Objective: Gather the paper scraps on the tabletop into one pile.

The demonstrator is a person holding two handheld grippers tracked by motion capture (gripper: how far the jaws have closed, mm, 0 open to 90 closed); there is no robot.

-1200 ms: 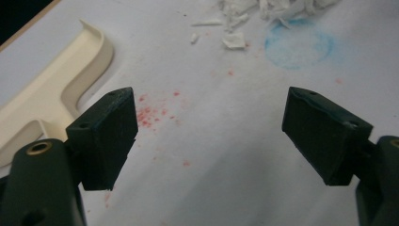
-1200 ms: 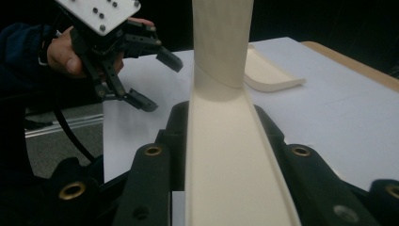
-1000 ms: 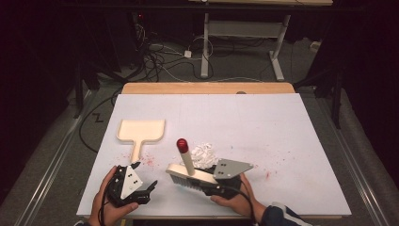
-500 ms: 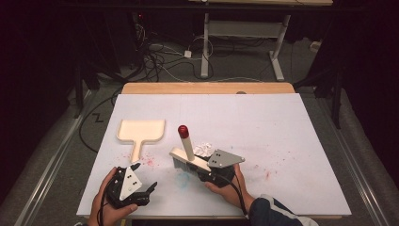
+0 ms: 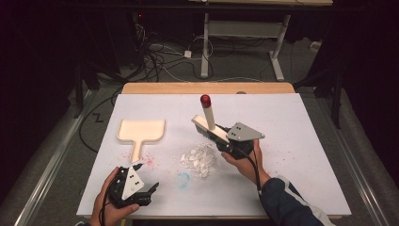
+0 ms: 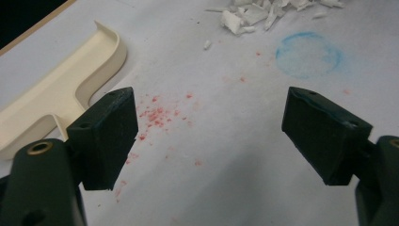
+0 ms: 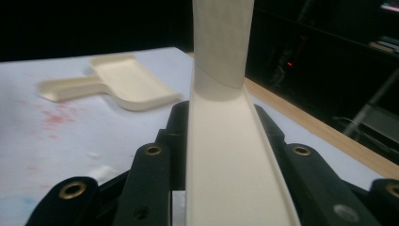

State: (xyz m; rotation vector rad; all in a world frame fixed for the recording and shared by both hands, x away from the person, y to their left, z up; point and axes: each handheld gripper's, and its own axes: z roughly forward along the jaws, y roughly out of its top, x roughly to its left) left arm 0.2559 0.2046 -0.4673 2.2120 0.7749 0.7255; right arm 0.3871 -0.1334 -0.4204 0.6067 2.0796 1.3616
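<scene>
High view: your right gripper (image 5: 217,137) is clamped on the cream brush (image 5: 207,123), just beyond the pile of white scraps (image 5: 199,159) near the middle of the white table (image 5: 301,155). The brush's handle stands up and leans a little away from you, its red tip (image 5: 205,99) uppermost, while the bristle head sits low beside the jaws — whether the bristles touch the table you cannot tell from here. In the right gripper view the brush (image 7: 226,141) runs straight up between the two black jaws, which press on it from both sides, and the cream dustpan (image 7: 122,82) lies flat on the table farther off to the left. In the high view that dustpan (image 5: 140,133) rests at the left of the table with its handle pointing toward you, well apart from the brush. Your left gripper (image 5: 143,193) sits low at the near left edge, close to the dustpan's handle; in the left gripper view its jaws stand wide apart with nothing between them, over red specks (image 6: 157,115) on the table — the dustpan (image 6: 61,89) lies just to their left, a blue ring mark (image 6: 308,54) lies ahead to the right, and the scraps (image 6: 263,12) are at the top
</scene>
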